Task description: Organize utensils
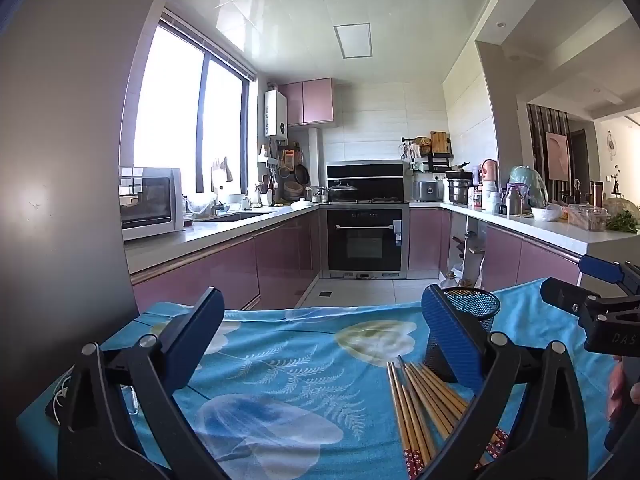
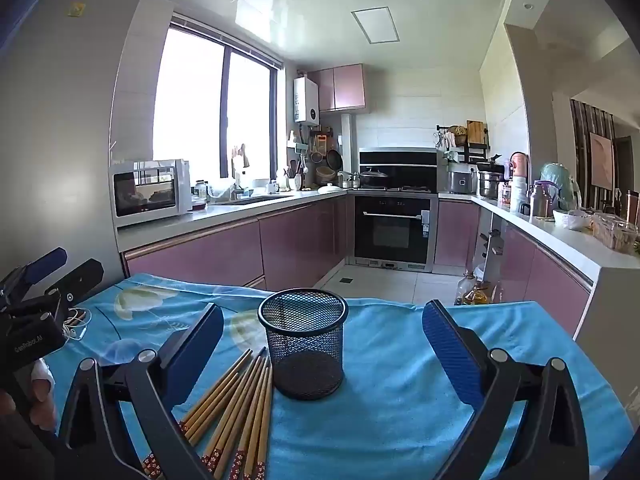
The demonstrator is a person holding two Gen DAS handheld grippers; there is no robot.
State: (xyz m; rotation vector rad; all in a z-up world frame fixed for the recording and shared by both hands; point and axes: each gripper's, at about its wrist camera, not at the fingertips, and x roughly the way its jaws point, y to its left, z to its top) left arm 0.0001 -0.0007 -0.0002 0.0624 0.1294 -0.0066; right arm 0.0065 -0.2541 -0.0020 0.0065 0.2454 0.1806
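Bamboo-looking chopsticks [image 2: 236, 408], a loose bundle of them, are lying flat on the blue floral tablecloth [image 2: 400, 400]. They're slim, straight sticks in a light tan wood tone, with red patterned bands at the thick ends (little white flowers, I think). Their long axis runs roughly front to back: the decorated ends point toward the cameras and the thin tips point away, fanning in toward the base of the cup.

That cup is a black wire-mesh holder [image 2: 303, 340], cylindrical, standing upright with a smooth round rim and nothing in it as far as the right view shows. The chopsticks sit just beside it on its left, tips nearly touching its foot.

The cloth is soft and a bit rumpled, printed with pale leaves and big white blooms.

Both tools have black plastic frames with blue textured pads. The left gripper [image 1: 320, 344] is spread wide with nothing between its fingers, hanging above the cloth. The right gripper [image 2: 322, 356] is spread wide too, framing the holder without touching it.
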